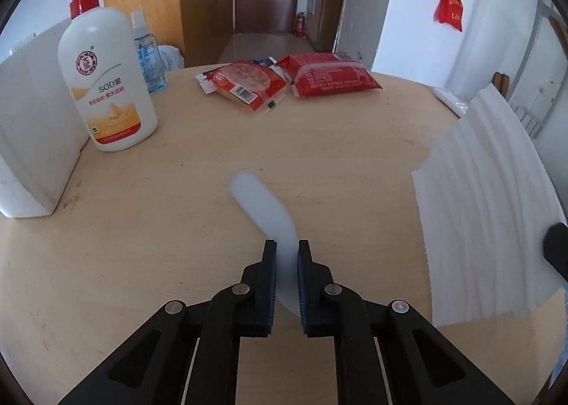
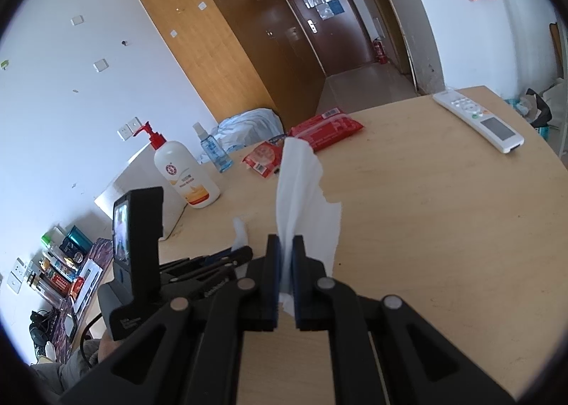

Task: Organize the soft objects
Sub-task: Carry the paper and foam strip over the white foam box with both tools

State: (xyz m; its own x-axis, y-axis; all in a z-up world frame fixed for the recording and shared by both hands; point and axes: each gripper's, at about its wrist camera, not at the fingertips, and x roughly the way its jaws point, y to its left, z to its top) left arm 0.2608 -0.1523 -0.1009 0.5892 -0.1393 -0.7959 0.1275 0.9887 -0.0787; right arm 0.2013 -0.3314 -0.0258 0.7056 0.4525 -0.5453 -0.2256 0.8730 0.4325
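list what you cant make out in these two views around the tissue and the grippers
- Left wrist view: the tissue is blurred; whether the white sheet at the right edge is the same piece cannot be told. The right gripper is cut off there.
- Right wrist view: the left gripper is mostly hidden behind its camera housing; its jaws don't show.
- Both views: print on the red packets and the pump bottle is too small to read.
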